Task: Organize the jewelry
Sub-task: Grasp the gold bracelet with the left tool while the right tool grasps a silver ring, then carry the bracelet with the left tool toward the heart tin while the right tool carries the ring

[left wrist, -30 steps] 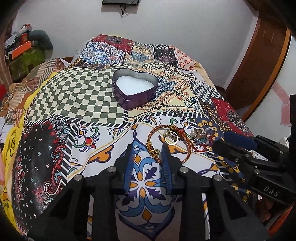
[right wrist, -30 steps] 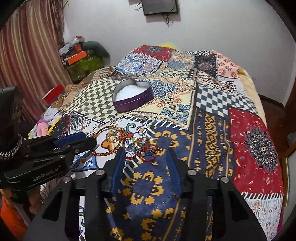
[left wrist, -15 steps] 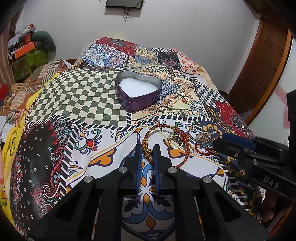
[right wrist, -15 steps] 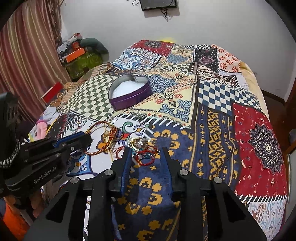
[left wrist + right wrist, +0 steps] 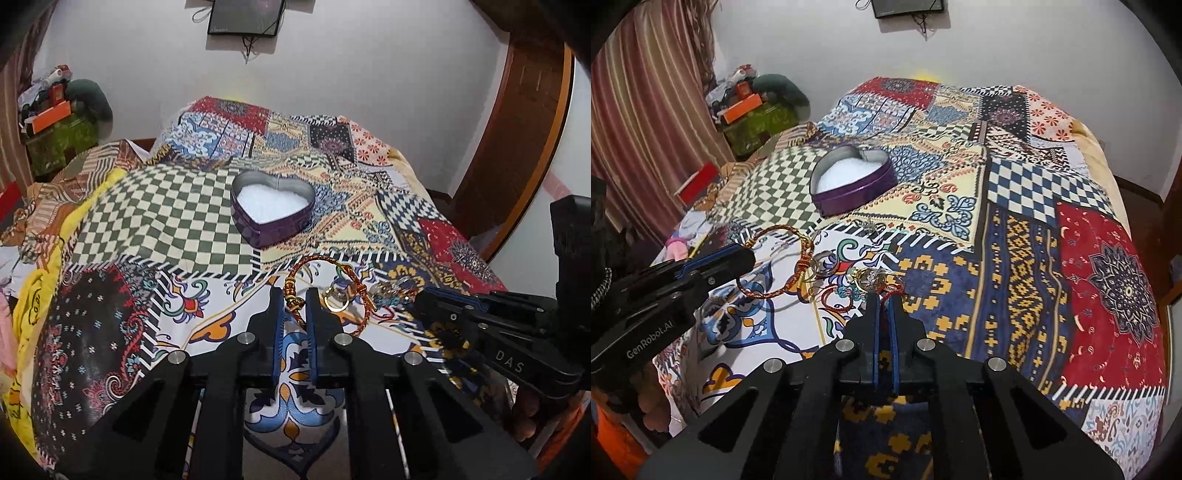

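A purple heart-shaped tin (image 5: 272,212) with white lining sits open on the patchwork bedspread; it also shows in the right wrist view (image 5: 851,182). My left gripper (image 5: 294,301) is shut on a braided orange-red bracelet (image 5: 325,262) and lifts it off the cloth. A gold ring (image 5: 336,301) lies inside its loop. My right gripper (image 5: 884,299) is shut on a thin red cord bracelet (image 5: 892,290) beside a silver jewelled piece (image 5: 870,278). The braided bracelet (image 5: 779,266) shows in the right wrist view too.
More small rings (image 5: 825,267) lie between the two grippers. The bed's right edge drops off near a wooden door (image 5: 517,122). Boxes and clutter (image 5: 750,107) stand at the far left by a striped curtain (image 5: 646,103).
Both grippers have closed: the left on the braided bracelet, the right on the red cord bracelet. Both have risen, and the braided bracelet is lifted off the cloth.
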`<action>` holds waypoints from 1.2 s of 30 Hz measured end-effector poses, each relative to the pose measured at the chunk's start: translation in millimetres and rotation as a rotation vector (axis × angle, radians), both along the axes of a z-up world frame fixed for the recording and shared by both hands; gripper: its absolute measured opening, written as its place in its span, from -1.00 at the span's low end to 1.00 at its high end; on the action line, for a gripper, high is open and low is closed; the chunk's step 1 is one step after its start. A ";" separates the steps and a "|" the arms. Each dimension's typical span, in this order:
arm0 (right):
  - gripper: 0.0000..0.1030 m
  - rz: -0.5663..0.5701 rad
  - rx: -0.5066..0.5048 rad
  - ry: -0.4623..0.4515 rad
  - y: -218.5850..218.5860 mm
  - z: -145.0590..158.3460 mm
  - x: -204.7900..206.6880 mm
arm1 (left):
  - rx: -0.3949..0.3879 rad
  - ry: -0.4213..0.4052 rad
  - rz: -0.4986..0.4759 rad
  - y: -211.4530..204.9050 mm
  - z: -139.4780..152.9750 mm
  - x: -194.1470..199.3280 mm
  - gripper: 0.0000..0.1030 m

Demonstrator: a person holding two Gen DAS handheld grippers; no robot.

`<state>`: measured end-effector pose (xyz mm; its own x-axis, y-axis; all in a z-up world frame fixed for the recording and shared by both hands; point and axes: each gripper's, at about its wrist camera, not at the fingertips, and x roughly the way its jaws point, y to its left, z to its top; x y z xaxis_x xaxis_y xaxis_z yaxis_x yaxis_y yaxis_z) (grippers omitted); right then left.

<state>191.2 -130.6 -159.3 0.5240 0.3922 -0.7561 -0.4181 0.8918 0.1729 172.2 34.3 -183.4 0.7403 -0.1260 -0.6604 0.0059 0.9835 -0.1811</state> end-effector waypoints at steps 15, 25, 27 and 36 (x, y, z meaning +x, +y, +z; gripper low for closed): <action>-0.58 -0.051 0.042 0.007 -9.4 21.3 5.9 | 0.008 -0.055 0.019 0.6 23.3 -20.9 -0.81; -0.29 -0.021 -0.015 -0.009 11.6 8.9 19.2 | 0.001 -0.043 0.030 8.5 16.1 -17.5 -0.81; -0.45 -0.006 -0.036 0.014 16.1 1.0 20.3 | -0.001 -0.036 0.034 10.2 13.5 -16.1 -0.81; -0.87 0.002 -0.019 0.022 10.2 1.0 16.5 | 0.000 -0.035 0.043 12.9 12.0 -14.2 -0.81</action>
<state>207.7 -120.4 -158.4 0.5066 0.3789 -0.7744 -0.4163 0.8941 0.1651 157.9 47.2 -171.4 0.7677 -0.0935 -0.6339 -0.0300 0.9830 -0.1814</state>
